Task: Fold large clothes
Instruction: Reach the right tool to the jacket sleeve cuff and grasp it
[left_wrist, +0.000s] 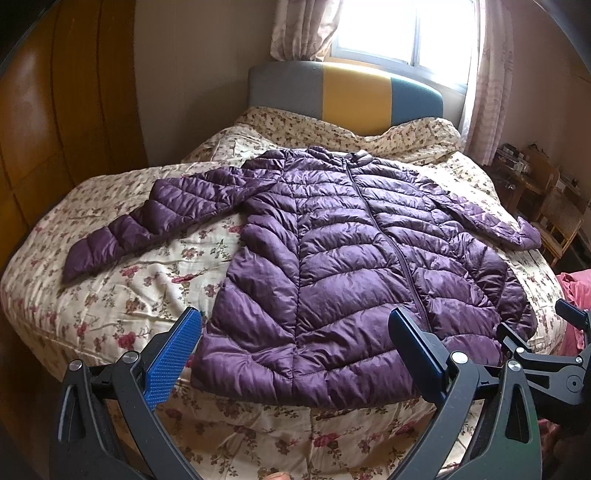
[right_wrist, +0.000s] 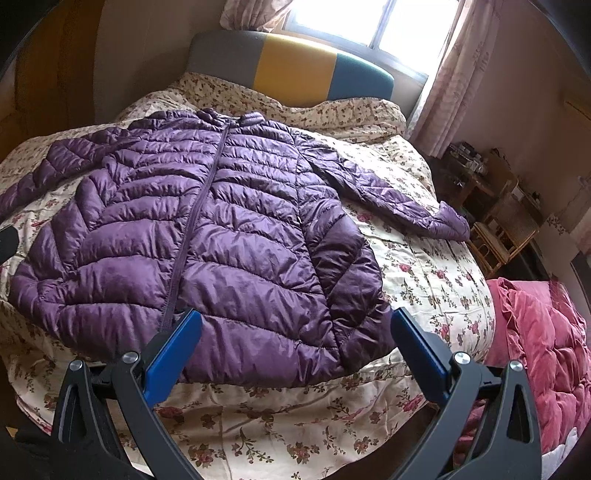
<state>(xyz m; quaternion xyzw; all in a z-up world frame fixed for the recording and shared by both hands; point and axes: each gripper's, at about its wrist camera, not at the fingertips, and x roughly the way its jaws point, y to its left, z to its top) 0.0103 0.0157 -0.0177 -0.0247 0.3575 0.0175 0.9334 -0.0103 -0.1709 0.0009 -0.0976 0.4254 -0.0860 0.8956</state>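
While the purple puffer jacket (left_wrist: 332, 266) lies flat, zipped and face up on the floral bed (left_wrist: 147, 280), sleeves spread, no fold appears made. The left gripper (left_wrist: 295, 354) and right gripper (right_wrist: 295, 354) hover near the hem, fingers wide, holding nothing. All folding remains.

We cannot make out the small cluttered items on the wooden side table (right_wrist: 476, 166); they are too tiny. The purple quilted puffer jacket (right_wrist: 207, 229) loses its left sleeve tip at the right wrist view's edge, and the crumpled pink velvet quilt (right_wrist: 543, 332) is cropped too.
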